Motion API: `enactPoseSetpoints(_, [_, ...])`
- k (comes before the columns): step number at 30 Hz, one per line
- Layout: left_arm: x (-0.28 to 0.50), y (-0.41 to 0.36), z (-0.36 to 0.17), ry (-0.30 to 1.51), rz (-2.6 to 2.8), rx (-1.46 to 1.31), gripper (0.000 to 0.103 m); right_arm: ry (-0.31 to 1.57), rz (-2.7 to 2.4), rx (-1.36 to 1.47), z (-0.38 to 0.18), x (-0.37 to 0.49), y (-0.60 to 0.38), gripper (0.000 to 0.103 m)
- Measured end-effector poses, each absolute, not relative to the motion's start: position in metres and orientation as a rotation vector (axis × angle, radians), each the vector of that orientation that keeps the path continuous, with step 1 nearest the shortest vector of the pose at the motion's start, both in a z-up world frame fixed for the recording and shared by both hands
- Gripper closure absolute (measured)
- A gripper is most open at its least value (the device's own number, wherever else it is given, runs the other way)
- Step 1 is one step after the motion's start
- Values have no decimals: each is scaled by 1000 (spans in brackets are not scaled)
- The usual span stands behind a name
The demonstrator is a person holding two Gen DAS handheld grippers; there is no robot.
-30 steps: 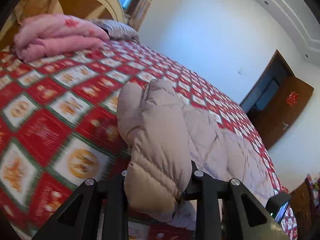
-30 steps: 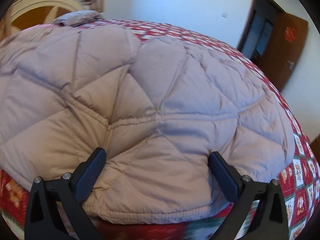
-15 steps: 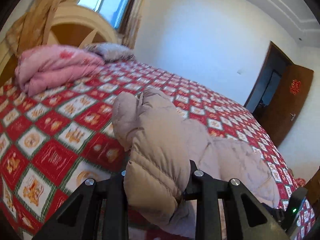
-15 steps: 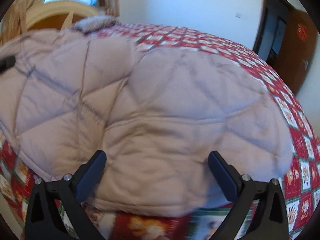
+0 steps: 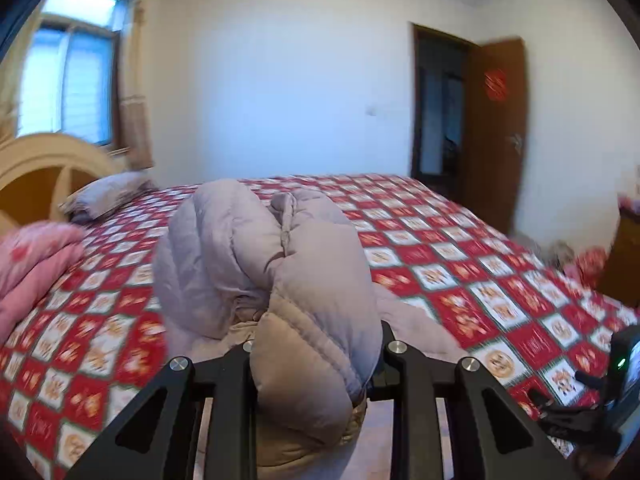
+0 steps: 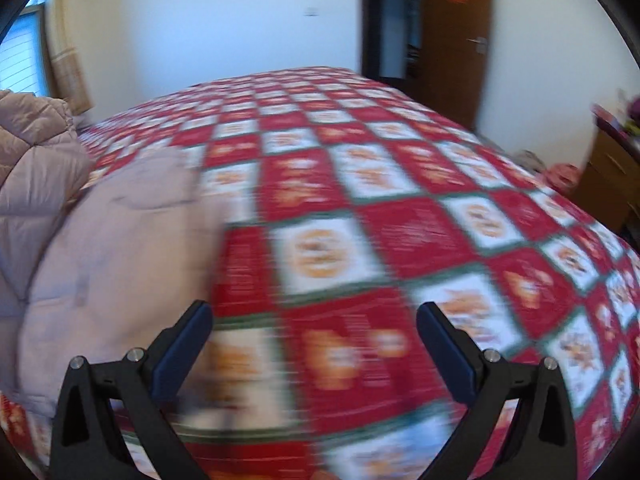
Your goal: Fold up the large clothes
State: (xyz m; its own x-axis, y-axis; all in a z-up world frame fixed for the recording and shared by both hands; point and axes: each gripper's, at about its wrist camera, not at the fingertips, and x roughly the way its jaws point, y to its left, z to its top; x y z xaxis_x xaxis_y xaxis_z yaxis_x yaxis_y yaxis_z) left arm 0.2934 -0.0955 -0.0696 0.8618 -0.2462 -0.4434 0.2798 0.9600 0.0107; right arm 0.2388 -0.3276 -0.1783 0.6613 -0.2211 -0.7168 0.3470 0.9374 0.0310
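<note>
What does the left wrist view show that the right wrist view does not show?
Only the left wrist view: the left gripper, jaws shut on the puffy jacket, plus a pillow and a pink blanket. Only the right wrist view: the right gripper, jaws open and empty. Both: the jacket, the red checked bedspread and the wooden door.

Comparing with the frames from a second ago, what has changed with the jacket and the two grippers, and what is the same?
The right gripper has swung off the puffy jacket: a second ago the jacket filled its view between open jaws, now it lies to its left and only the red checked bedspread shows between them. The left gripper has levelled out and swung toward the door.

Unchanged: the left stays clamped on the jacket fold, the right stays open and empty.
</note>
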Motion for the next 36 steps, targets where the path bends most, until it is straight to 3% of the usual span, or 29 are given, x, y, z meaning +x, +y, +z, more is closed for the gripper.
enactPoseSetpoints(6, [293,-188,-120,521,-364,272,77,803,-432,249,-190,208,-398,0])
enactPoseSetpoints(12, [274,-231,-161,518,-377,462,74,825,-451,294,-209,200,-420,0])
enactPoseSetpoints(15, [268,-239,-159,502,-364,503,62,833,-439,306,-217,201,-421,0])
enactPoseSetpoints(18, [253,-247,-151,469,-359,553,39,834,-442,302,-224,202,-421,0])
enactPoseSetpoints(20, [238,-251,-143,413,-357,571,33,831,-445,288,-224,202,-419,0])
enactPoseSetpoints(21, [232,-252,-139,403,-369,572,24,831,-446,286,-224,202,-419,0])
enactPoseSetpoints(28, [214,-212,-100,369,-333,473,21,833,-445,275,-220,203,-420,2])
enactPoseSetpoints(30, [214,-183,-80,341,-308,411,21,833,-445,256,-216,207,-418,13])
enactPoseSetpoints(33, [226,-134,-55,297,-224,302,9,828,-434,254,-208,215,-415,24])
enactPoseSetpoints(36, [264,-83,-50,292,-59,200,7,813,-399,267,-191,228,-405,25])
